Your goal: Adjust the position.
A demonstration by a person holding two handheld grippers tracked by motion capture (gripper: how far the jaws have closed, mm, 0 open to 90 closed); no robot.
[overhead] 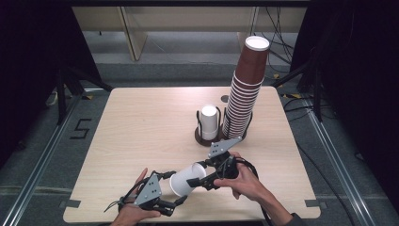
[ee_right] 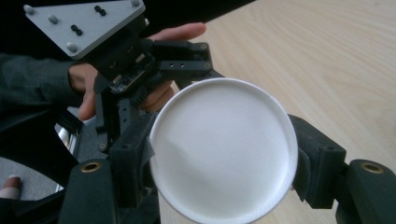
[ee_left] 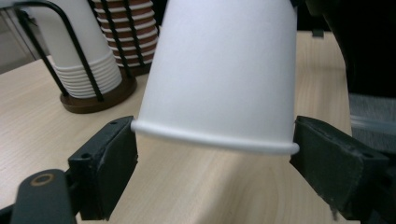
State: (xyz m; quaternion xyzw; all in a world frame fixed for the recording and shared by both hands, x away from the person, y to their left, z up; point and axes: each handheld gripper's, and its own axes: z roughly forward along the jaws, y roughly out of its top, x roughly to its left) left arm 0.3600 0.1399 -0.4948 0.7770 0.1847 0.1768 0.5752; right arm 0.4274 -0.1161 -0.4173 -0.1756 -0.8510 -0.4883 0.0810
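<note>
A white paper cup hangs on its side just above the table's near edge, between both grippers. My right gripper is shut on its base end; in the right gripper view the round base faces the camera with a black jaw pressed on each side. My left gripper is open around the cup's rolled rim. Its pads stand at the rim's two sides and do not squeeze it. The left gripper's grey plate shows behind the cup.
A black wire holder on a brown base stands mid-table with a short stack of white cups and a tall leaning stack of brown cups. Bare wooden tabletop lies to the left.
</note>
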